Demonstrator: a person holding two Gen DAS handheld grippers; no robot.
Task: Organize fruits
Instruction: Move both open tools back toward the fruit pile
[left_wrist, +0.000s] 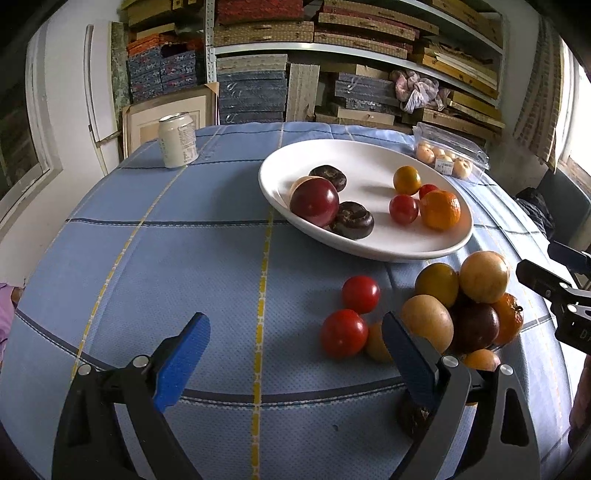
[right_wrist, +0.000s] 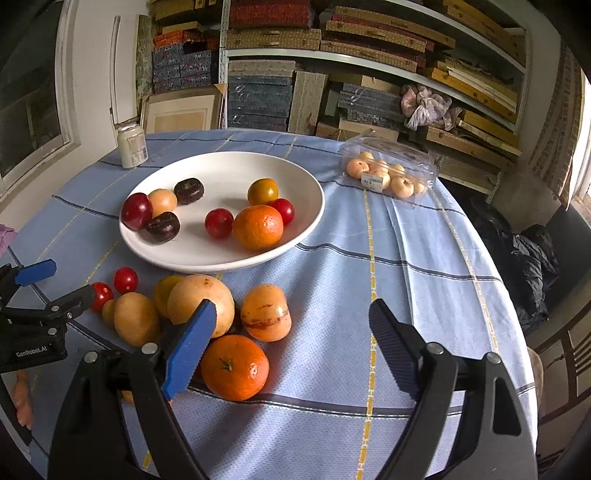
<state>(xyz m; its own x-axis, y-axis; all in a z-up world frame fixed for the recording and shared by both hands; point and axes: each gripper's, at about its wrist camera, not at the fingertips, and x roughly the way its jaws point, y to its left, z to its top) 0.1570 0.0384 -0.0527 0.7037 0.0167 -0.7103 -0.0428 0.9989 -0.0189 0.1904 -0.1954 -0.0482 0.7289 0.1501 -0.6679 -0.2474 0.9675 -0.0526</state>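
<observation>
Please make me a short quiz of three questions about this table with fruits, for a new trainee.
1. True or false: the white plate already holds an orange.
2. Where does the can stand? A) on the plate B) on the tablecloth, beyond the plate C) in the clear box
3. What is between the right gripper fingers?

Key: 1 true. 2 B. 3 Nothing; they are open, and the loose orange lies beside the blue pad.

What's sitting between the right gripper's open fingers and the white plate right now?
In the right wrist view, the right gripper hangs open over bare blue tablecloth. Only a striped orange-yellow fruit lies between it and the white plate; the pile sits left.
</observation>
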